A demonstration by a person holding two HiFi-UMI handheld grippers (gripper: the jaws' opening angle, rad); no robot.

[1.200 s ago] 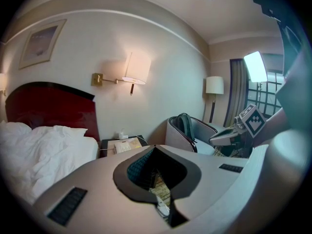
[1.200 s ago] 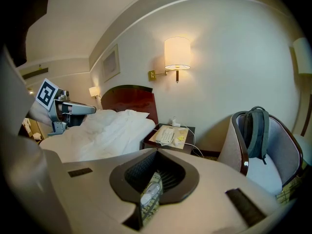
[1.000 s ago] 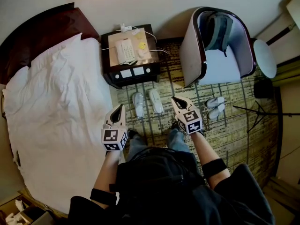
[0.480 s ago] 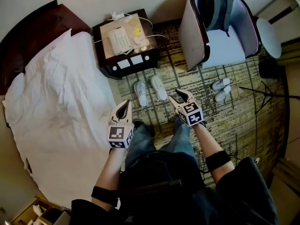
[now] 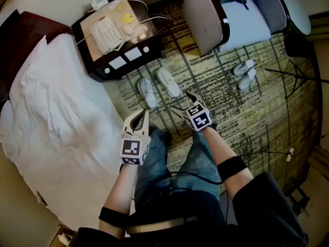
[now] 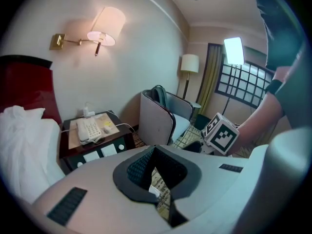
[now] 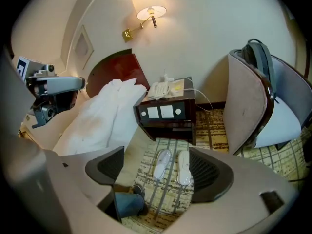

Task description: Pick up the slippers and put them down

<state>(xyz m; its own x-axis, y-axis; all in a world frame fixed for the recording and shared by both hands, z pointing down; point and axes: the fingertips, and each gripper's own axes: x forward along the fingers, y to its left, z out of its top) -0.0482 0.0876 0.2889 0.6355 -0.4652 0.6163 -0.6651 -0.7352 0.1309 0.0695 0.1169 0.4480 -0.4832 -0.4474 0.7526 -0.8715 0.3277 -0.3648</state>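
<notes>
Pointing down at the carpet (image 5: 234,112), the right gripper (image 5: 186,101) has jaws that have just been opening and now stand wide apart, with nothing between the pads. That spread looks meant for a grab. In the right gripper view the pair of white slippers (image 7: 184,167) lies side by side straight ahead of its tips, framed by the two jaws but clearly apart from them, flat on the floor. The left gripper (image 5: 141,115) has its jaws pressed together on nothing. The slippers sit ahead of it and off to its right, so it seems to be merely along for the reach. A second pair (image 5: 245,74) lies well off to the right gripper's right.

Beyond the slippers stands the nightstand (image 5: 121,62), bearing a telephone (image 5: 105,32) on top. The armchair (image 5: 205,19) ahead and to the right holds a backpack (image 7: 258,57) against its back.
</notes>
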